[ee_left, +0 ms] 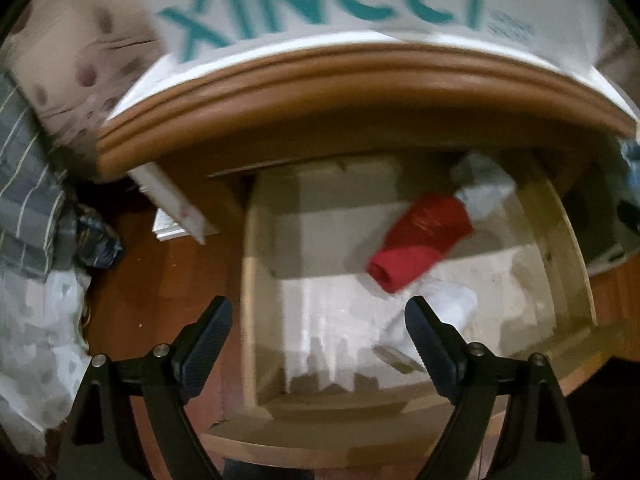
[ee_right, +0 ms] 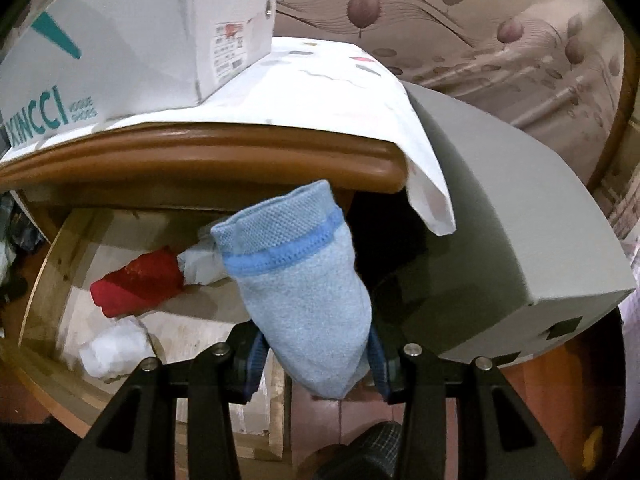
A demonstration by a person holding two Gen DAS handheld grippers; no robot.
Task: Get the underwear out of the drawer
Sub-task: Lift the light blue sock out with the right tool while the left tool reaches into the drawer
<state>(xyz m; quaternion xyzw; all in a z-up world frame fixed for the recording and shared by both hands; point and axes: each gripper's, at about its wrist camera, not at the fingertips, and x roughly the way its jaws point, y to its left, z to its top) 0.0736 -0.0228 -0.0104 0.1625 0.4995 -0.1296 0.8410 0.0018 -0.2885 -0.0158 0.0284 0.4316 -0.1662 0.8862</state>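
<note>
Open drawer (ee_left: 256,280): one red roll (ee_left: 420,240); one blue underwear (ee_right: 304,292) in right tongs (ee_right: 316,364).

Both views are dimly lit and bent by fisheye distortion, with black corners. The left view is smeared by motion blur; a hard shadow is cast inside the drawer (ee_left: 560,248).

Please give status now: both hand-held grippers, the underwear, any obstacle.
Right hand-held gripper shut on light blue knitted underwear. Left hand-held gripper open, empty, above open wooden drawer. Red rolled underwear inside, unobstructed.
</note>
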